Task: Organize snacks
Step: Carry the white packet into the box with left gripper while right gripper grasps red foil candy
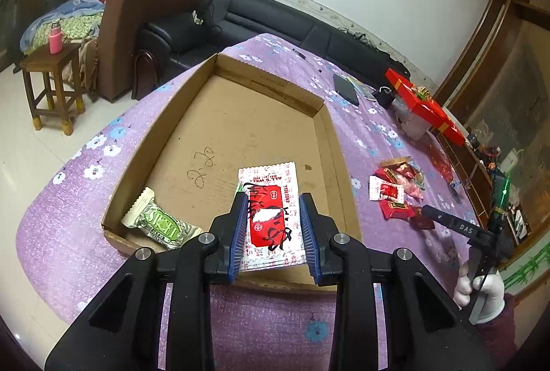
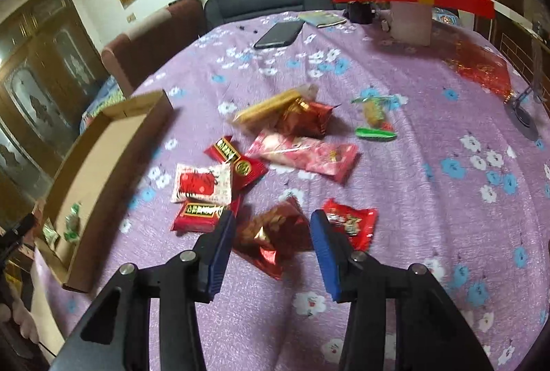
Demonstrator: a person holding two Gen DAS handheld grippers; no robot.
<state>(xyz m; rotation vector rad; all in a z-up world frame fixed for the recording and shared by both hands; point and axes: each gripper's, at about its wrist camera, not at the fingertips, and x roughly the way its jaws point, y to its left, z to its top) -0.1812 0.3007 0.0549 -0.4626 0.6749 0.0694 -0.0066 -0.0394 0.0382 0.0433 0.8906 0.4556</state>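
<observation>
Left hand-held gripper [image 1: 273, 226] tilted down — clamping red-white packet [image 1: 271, 216] over cardboard tray [image 1: 220, 123].

White-and-red snack packet [image 1: 271, 220]: flat, clamped between the left gripper [image 1: 273, 226] pads, over the cardboard tray [image 1: 220, 116]. Green-and-cream packet [image 1: 161, 223]: left of it, in the tray corner. Crumpled red foil packet [image 2: 271, 233]: between the parted pads of the right gripper [image 2: 273, 247], apparently not gripped; remaining packets lie beyond.

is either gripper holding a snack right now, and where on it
The left gripper clamps the red-and-white snack packet by its long side edges, over the cardboard tray. The right gripper holds nothing.
</observation>
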